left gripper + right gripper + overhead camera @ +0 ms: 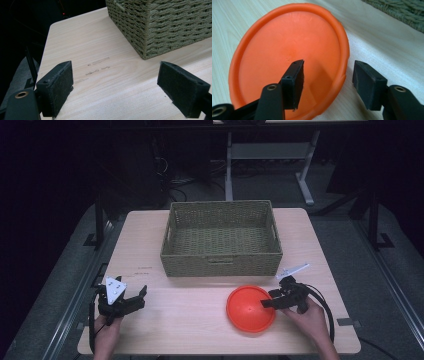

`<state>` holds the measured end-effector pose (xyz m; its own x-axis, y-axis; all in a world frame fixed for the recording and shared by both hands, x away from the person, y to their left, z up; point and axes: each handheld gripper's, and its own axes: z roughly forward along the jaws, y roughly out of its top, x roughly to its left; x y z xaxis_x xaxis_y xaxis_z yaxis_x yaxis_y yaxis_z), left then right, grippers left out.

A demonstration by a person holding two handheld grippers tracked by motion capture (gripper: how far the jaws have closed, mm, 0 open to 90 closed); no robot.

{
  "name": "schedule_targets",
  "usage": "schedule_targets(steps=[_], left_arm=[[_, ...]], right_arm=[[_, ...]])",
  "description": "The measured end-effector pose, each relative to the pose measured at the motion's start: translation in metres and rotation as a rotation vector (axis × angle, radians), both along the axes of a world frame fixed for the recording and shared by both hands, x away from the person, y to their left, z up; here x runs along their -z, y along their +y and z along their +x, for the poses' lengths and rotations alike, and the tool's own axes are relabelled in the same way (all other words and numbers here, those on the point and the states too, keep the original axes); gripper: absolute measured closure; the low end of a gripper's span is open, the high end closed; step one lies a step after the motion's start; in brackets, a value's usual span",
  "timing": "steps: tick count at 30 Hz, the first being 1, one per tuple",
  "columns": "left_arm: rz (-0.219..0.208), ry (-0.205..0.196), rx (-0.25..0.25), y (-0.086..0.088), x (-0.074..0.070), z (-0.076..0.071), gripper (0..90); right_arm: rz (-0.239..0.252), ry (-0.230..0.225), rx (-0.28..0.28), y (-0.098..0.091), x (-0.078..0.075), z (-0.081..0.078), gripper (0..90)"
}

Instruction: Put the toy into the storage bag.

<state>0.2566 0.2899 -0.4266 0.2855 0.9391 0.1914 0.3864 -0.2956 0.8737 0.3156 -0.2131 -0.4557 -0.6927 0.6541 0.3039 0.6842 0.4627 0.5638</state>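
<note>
We are holding the right gripper (272, 299) with its jaws apart, straddling the right rim of the orange plate (248, 310): one jaw is hanging over the plate's inside, the other is sitting outside the rim, and we cannot tell whether either is touching it. The plate is lying on the counter (200, 320) near its front edge, right of centre, just in front of the woven basket (221, 260). We are keeping the left gripper (131, 300) wide open at the near left, above bare counter, grasping nothing.

dim room, dark surround | table (200, 315) lit | close jaws soft
</note>
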Motion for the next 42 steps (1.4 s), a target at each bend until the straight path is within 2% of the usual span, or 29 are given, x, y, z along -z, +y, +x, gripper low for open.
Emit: schedule_targets(steps=[6,14,19,24,30,36,37,42], left_arm=[[0.003,0.002,0.003,-0.001,0.0,0.0,12.9],[0.008,0.0,0.005,-0.001,0.0,0.0,12.8],[0.002,0.003,0.001,0.0,0.0,0.0,12.8],[0.017,0.001,0.01,-0.001,0.0,0.0,12.8],[0.004,0.002,0.004,-0.001,0.0,0.0,12.8],[0.006,-0.003,0.006,-0.002,0.0,-0.001,12.8],[0.006,-0.001,0.004,-0.002,-0.001,-0.001,12.8],[0.005,-0.006,0.006,-0.002,-0.001,-0.001,12.8]], right_arm=[[-0.004,0.01,-0.012,0.001,0.003,0.001,46.2],[0.014,0.017,-0.014,0.002,0.005,0.002,52.8],[-0.008,-0.003,-0.005,0.003,0.004,0.0,57.9],[0.006,-0.005,0.007,0.001,0.0,-0.001,63.9],[0.018,-0.021,0.015,0.0,-0.004,-0.003,69.5],[0.045,-0.016,0.017,-0.003,-0.007,-0.003,73.5],[0.073,-0.016,0.018,-0.005,-0.01,-0.004,75.8],[0.131,-0.023,0.012,-0.009,-0.016,-0.006,79.8]])
